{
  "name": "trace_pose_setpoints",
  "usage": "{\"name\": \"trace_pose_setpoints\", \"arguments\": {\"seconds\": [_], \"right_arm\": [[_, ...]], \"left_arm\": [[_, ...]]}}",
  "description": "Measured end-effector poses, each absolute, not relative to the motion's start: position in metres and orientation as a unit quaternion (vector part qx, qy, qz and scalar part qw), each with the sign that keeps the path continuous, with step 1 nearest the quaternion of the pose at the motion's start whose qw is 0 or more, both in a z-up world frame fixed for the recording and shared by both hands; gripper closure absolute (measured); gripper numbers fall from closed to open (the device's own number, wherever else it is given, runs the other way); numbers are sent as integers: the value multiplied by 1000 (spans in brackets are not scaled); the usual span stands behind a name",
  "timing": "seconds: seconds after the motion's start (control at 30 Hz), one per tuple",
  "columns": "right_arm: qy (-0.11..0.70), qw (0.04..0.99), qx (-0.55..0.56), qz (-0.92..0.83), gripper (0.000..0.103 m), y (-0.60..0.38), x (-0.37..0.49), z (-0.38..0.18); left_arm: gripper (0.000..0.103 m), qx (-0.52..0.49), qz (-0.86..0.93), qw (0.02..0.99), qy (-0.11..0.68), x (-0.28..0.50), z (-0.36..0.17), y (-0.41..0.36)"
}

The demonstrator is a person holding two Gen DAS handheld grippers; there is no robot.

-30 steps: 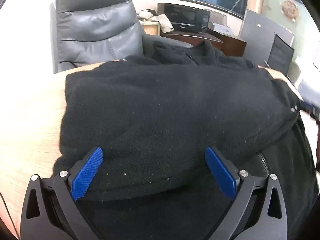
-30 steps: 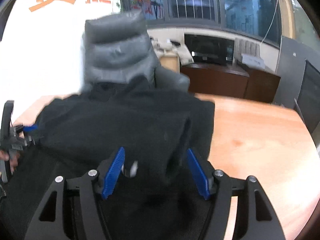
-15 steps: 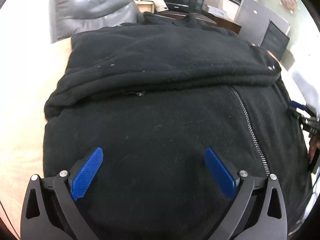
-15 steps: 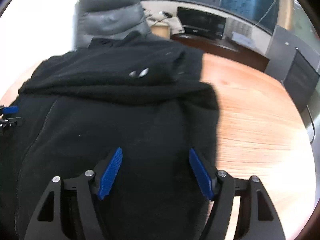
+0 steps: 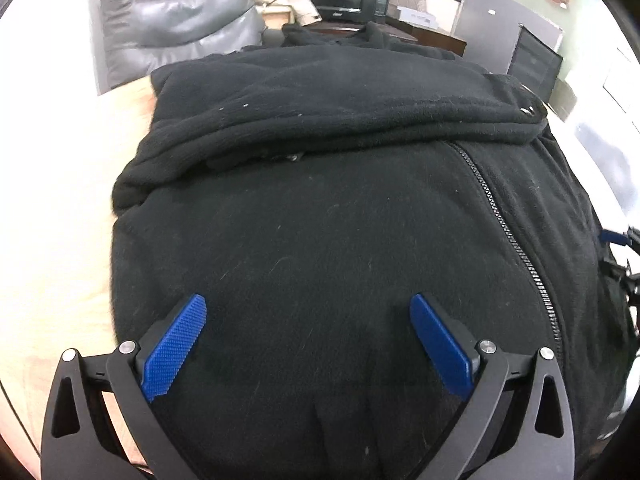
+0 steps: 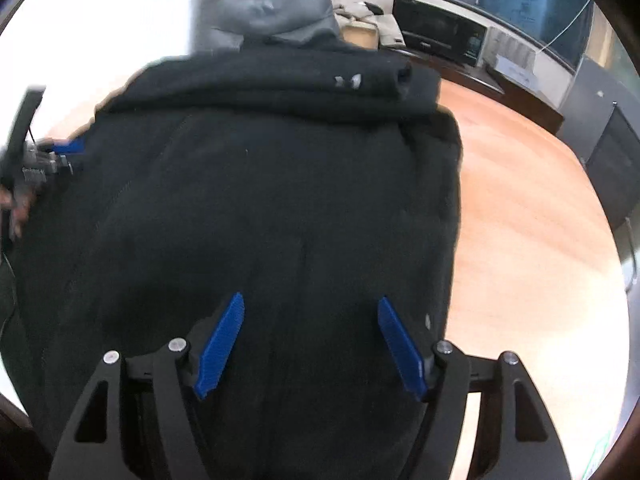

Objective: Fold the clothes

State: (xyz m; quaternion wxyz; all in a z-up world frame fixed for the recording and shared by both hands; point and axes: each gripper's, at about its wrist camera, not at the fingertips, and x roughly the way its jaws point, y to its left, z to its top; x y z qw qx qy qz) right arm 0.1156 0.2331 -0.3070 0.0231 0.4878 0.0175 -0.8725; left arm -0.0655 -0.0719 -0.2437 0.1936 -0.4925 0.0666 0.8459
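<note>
A black fleece zip jacket lies on a wooden table, with a folded band of fleece laid across its far part. Its zipper runs down the right side in the left wrist view. My left gripper is open and empty, hovering over the jacket's near part. My right gripper is open and empty over the same jacket, near its right edge. Each gripper shows at the edge of the other's view.
A grey leather armchair stands behind the table. The bare wooden tabletop extends to the right of the jacket. A dark cabinet with a microwave stands against the far wall.
Both grippers have let the folded fleece down on the jacket and drawn back toward its near edge. The fold now lies farther away across the jacket.
</note>
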Motion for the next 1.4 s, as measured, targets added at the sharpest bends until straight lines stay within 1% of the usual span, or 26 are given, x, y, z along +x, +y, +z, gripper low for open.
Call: {"name": "trace_pose_setpoints", "arguments": {"seconds": [0.1,0.2,0.33,0.37,0.47,0.53,0.63,0.77,0.87,0.97,1.07,1.17,1.2,1.3,1.33,1.37,1.4], "right_arm": [[-7,-6,514,-857,30,238,123,-301],[-33,25,536,-843,30,240,137,-284],[-113,94,580,-801,29,248,163,-276],[-122,110,587,-793,29,250,168,-274],[-98,168,593,-781,29,244,204,-267],[-80,180,595,-779,29,244,224,-271],[-91,163,587,-788,29,254,227,-284],[-119,130,556,-812,30,270,222,-293],[-78,135,543,-825,30,276,225,-288],[-29,114,550,-827,30,297,230,-287],[18,84,552,-829,30,317,234,-282],[25,113,562,-819,30,309,219,-291],[21,126,565,-815,30,303,211,-296],[-33,147,561,-814,31,284,191,-308],[-53,152,558,-814,33,283,189,-313],[-66,157,557,-813,40,282,189,-317],[-79,163,557,-811,44,284,191,-320]], "left_arm": [[0,-512,839,177,40,-48,-230,-91],[0,-554,818,150,25,-9,-221,-112],[0,-609,785,115,-1,60,-209,-140],[0,-624,775,101,-15,79,-206,-148],[0,-665,740,74,-73,136,-199,-168],[0,-675,731,60,-86,168,-195,-173],[0,-663,739,48,-112,177,-192,-178],[0,-624,759,75,-171,152,-179,-194],[0,-598,774,65,-196,125,-162,-223],[0,-583,792,37,-181,109,-147,-255],[0,-588,798,12,-133,97,-142,-277],[0,-619,777,61,-95,89,-157,-260],[0,-631,767,81,-84,87,-164,-251],[4,-666,731,128,-75,86,-186,-227],[4,-673,723,137,-79,86,-190,-223],[3,-672,723,144,-72,87,-190,-220],[3,-668,727,148,-59,88,-188,-216]]}}
